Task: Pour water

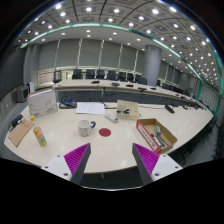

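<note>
Magenta pads on your fingers (111,160) sit wide apart, nothing between them. Gripper view: white cup (85,129) stands on the cream worktop (110,145) well ahead, a red disc (105,131) just beside it. Yellow-capped bottle (39,135) further left, cardboard box (155,133) right.

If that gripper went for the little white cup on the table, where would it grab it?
Probably around the cup's mid-body, coming level from the near side. It stands upright with round walls, and the open gripper is well short of it, nothing between.
</note>
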Tool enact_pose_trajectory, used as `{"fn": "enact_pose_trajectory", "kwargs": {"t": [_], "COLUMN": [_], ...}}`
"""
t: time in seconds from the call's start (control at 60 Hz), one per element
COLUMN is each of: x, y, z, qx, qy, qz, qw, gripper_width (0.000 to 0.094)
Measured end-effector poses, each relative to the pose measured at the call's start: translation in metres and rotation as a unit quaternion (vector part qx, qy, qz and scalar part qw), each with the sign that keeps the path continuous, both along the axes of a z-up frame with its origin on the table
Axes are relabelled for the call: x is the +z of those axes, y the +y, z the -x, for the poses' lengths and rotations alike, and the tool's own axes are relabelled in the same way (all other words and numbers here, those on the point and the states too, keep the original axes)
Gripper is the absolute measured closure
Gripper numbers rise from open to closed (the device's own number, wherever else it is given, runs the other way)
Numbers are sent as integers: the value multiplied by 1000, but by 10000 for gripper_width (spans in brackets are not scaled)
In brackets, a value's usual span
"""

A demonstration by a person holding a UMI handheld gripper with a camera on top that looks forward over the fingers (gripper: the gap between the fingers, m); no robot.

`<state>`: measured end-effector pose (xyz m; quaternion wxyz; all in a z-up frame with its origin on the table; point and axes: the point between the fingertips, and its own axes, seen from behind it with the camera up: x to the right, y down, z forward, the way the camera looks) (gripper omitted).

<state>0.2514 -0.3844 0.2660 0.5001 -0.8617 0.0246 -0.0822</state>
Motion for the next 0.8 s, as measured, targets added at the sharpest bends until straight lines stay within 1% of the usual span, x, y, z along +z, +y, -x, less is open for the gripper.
{"fn": "enact_pose_trajectory", "kwargs": {"t": [0.15, 0.433, 0.55, 0.617, 0.733, 0.8], "x": [-19, -91, -119, -130, -142, -150], "y": [8, 29, 49, 67, 112, 139], "z": [35, 208, 287, 329, 387, 405], "qx": [28, 109, 138, 151, 155, 147], "qy": [4, 27, 35, 41, 62, 69], "qz": [10, 34, 25, 8, -27, -44], "qw": [1000, 993, 989, 988, 986, 986], "gripper_width": [74, 79, 71, 69, 74, 75]}}
